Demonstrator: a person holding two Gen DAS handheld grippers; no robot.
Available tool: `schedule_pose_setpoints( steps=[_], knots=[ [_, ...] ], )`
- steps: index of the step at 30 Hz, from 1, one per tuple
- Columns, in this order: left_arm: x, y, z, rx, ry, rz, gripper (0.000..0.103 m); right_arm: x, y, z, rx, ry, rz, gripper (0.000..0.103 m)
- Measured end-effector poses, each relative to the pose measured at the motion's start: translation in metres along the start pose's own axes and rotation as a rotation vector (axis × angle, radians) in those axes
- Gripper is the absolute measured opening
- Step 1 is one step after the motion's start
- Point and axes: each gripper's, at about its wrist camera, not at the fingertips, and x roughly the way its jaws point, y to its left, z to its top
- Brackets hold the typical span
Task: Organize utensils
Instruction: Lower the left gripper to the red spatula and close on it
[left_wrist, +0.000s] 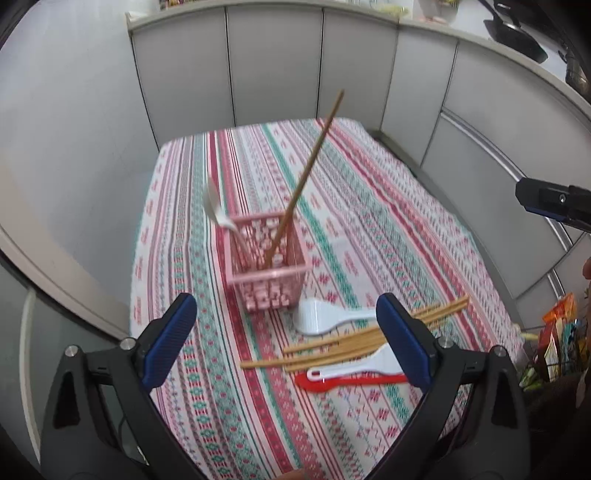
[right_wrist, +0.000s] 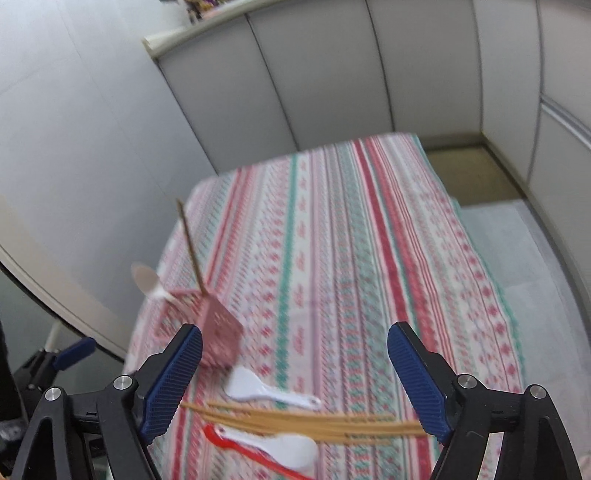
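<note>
Setting: a table under a striped, patterned tablecloth (left_wrist: 369, 221), grey partition panels (left_wrist: 273, 66) behind it.
Left gripper (left_wrist: 286, 332): jaws spread wide with nothing between the blue pads; it hangs over the near edge of the cloth, at the bottom of the left wrist frame.
Right gripper (right_wrist: 295, 369): jaws likewise wide apart and holding nothing, low in the right wrist frame; one of its tips shows at the right edge of the left wrist frame.
Pink basket (left_wrist: 266, 266): stands upright at the centre of the left wrist frame, lower left in the right wrist frame.
In the basket: one brown chopstick (left_wrist: 306, 177) leaning up and to the right, and a white spoon (left_wrist: 216, 206) tilted over the left rim, blurred.
Loose chopsticks (left_wrist: 354, 343): a bundle lying flat on the cloth, lower right of the basket.
White rice paddle (left_wrist: 325, 317): flat on the cloth just beside the basket's near corner.
Second white paddle (left_wrist: 369, 363): lies below the chopsticks, touching a red spatula (left_wrist: 351, 380).
</note>
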Motion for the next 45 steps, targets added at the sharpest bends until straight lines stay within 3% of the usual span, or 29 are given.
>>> schedule_pose_setpoints(
  steps=[12, 16, 18, 22, 27, 32, 38, 42, 45],
  knots=[
    [0.038, -0.007, -0.028, 0.028, 0.176, 0.002, 0.097, 0.038, -0.041, -0.039, 0.001, 0.189, -0.109, 0.086],
    [0.053, -0.006, -0.035, -0.011, 0.242, -0.012, 0.097, 0.054, -0.049, -0.052, -0.024, 0.263, -0.153, 0.086],
    [0.059, -0.003, -0.040, -0.054, 0.275, -0.028, 0.092, 0.059, -0.051, -0.056, -0.028, 0.281, -0.165, 0.086],
    [0.074, 0.004, -0.051, -0.165, 0.365, -0.107, 0.071, 0.060, -0.050, -0.057, -0.048, 0.287, -0.174, 0.086],
    [0.082, 0.010, -0.062, -0.277, 0.419, -0.183, 0.043, 0.060, -0.048, -0.057, -0.059, 0.288, -0.169, 0.086],
    [0.089, 0.012, -0.067, -0.341, 0.426, -0.201, 0.037, 0.062, -0.046, -0.058, -0.069, 0.293, -0.165, 0.086],
    [0.100, 0.012, -0.072, -0.380, 0.448, -0.170, 0.024, 0.065, -0.044, -0.060, -0.073, 0.302, -0.167, 0.086],
    [0.108, 0.008, -0.078, -0.399, 0.453, -0.160, 0.023, 0.067, -0.041, -0.060, -0.075, 0.306, -0.167, 0.086],
    [0.110, 0.006, -0.086, -0.409, 0.446, -0.158, 0.012, 0.070, -0.037, -0.061, -0.080, 0.312, -0.166, 0.086]
  ],
)
